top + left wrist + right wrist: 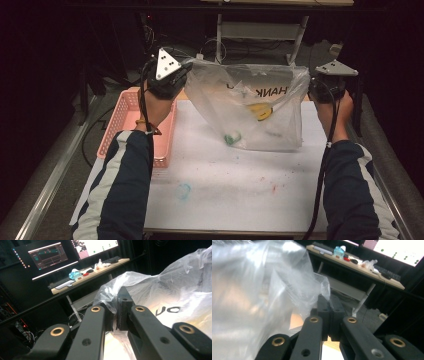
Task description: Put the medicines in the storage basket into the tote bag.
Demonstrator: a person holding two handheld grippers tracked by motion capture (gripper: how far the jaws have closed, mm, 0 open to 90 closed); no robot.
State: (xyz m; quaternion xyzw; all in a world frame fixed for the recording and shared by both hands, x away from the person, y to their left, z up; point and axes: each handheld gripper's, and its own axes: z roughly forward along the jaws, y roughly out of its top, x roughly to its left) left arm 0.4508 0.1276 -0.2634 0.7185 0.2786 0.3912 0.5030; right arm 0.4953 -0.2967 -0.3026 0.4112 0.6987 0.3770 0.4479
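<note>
Plastic bag point(250, 107) — thin, clear, crinkled

A dark-curtained recording lab: lit monitors point(47, 256) and keyboards point(61, 284) line a desk point(87, 275) behind the paint-stained tabletop point(225, 180).

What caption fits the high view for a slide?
Left gripper and right gripper hold a clear plastic bag stretched above the white table, beside a pink basket.

Bag point(250, 107) right of basket point(131, 107)
</note>
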